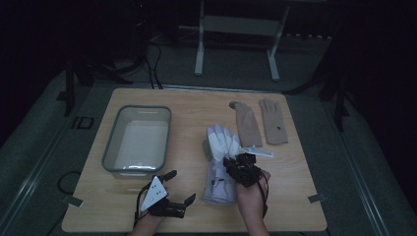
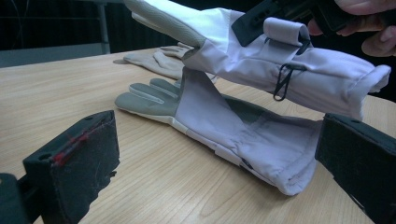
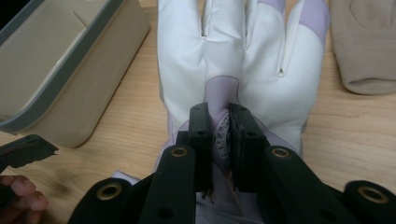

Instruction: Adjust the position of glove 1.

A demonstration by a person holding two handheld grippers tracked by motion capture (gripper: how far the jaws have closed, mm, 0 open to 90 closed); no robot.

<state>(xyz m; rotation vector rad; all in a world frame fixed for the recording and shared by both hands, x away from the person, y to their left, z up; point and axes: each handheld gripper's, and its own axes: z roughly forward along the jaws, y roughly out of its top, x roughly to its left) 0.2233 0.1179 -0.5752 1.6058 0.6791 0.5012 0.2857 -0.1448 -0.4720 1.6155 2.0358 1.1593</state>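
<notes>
right hand-held gripper (image 3: 219, 133): jaws pinched on the wrist tab of a white glove (image 3: 233, 60), lifted off the table (image 1: 187, 105) | second white glove (image 2: 219, 126): flat on the table beneath it | left hand-held gripper (image 1: 179, 187): jaws spread wide, holding nothing, facing both gloves | grey bin (image 1: 137, 140): ahead of the left hand-held gripper | tan gloves (image 1: 260, 123): beyond the right hand-held gripper

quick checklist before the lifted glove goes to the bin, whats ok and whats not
1. Right gripper shut on top glove: ok.
2. Top glove clear of the lower glove: ok, fully lifted as the left gripper view shows.
3. Bin free of other items: ok.
4. Left gripper out of the path: ok, open near the table edge.
5. Tan gloves apart from the lift: ok.
6. Grip firm enough for the carry: cannot tell.
</notes>
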